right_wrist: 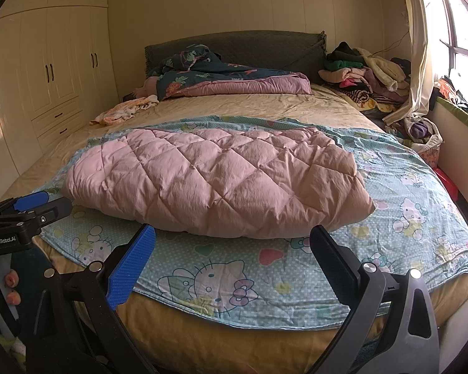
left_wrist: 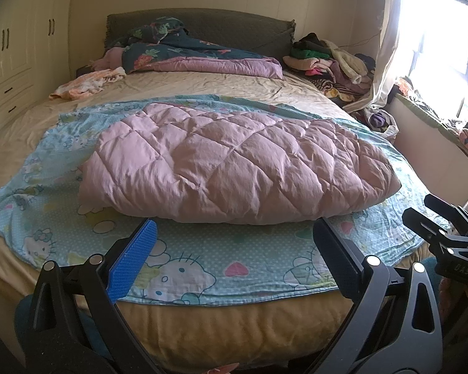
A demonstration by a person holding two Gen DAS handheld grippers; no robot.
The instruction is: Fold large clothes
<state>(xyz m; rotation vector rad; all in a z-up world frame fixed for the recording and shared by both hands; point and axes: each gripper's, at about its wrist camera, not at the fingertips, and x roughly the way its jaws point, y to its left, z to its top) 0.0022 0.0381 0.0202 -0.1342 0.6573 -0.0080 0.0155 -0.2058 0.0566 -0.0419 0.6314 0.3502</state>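
Fingers of left gripper point(left_wrist: 234, 249) and right gripper point(right_wrist: 232, 255) spread wide, empty, hovering near folded pink quilted padded garment point(left_wrist: 234, 162) atop blue cartoon-print sheet point(left_wrist: 202, 268); best grasping both near corners evenly, probably.

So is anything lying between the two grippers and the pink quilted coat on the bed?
Nothing visible does. Only the flat blue cartoon sheet lies between the left gripper, the right gripper and the pink quilted coat. Both hover open at the bed's near edge, short of the coat.
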